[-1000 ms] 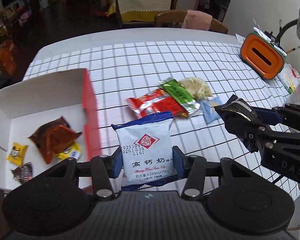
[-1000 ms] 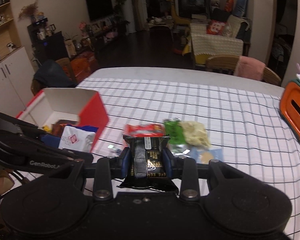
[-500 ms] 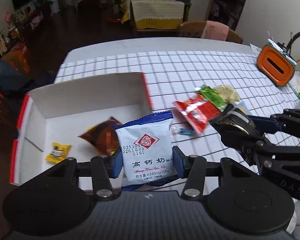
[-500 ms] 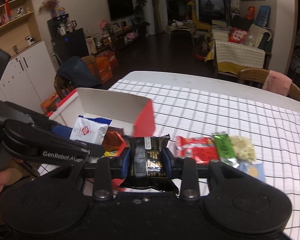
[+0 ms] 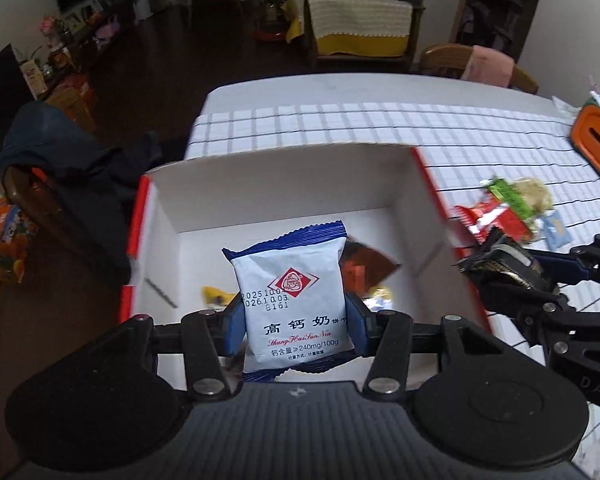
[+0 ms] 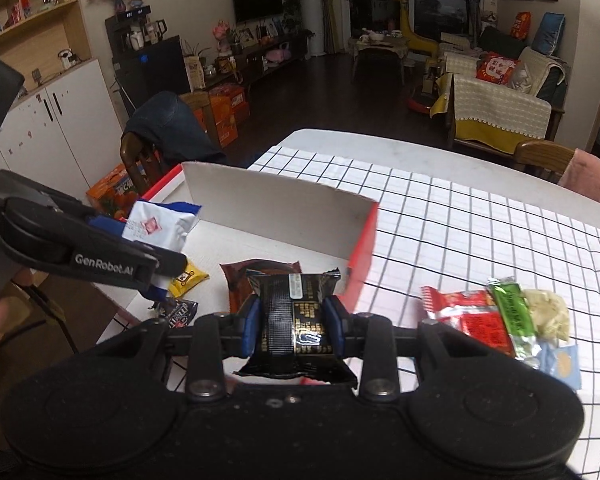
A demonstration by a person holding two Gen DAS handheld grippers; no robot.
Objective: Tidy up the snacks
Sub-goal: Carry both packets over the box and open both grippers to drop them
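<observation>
My left gripper is shut on a white and blue biscuit packet, held upright over the open white box with red sides. My right gripper is shut on a black snack packet, just over the box's right red wall. Inside the box lie a brown wrapper, a yellow candy and a dark candy. In the right wrist view the left gripper with its packet hangs over the box's left part. The right gripper shows at the left wrist view's right edge.
On the checked tablecloth right of the box lie a red packet, a green packet, a pale snack and a small blue packet. An orange container stands far right. Chairs ring the table; one holds dark clothing.
Both grippers have carried their packets leftward, from over the tablecloth to over the box. The loose snacks now lie to the right in both views. Neither grip has changed.
</observation>
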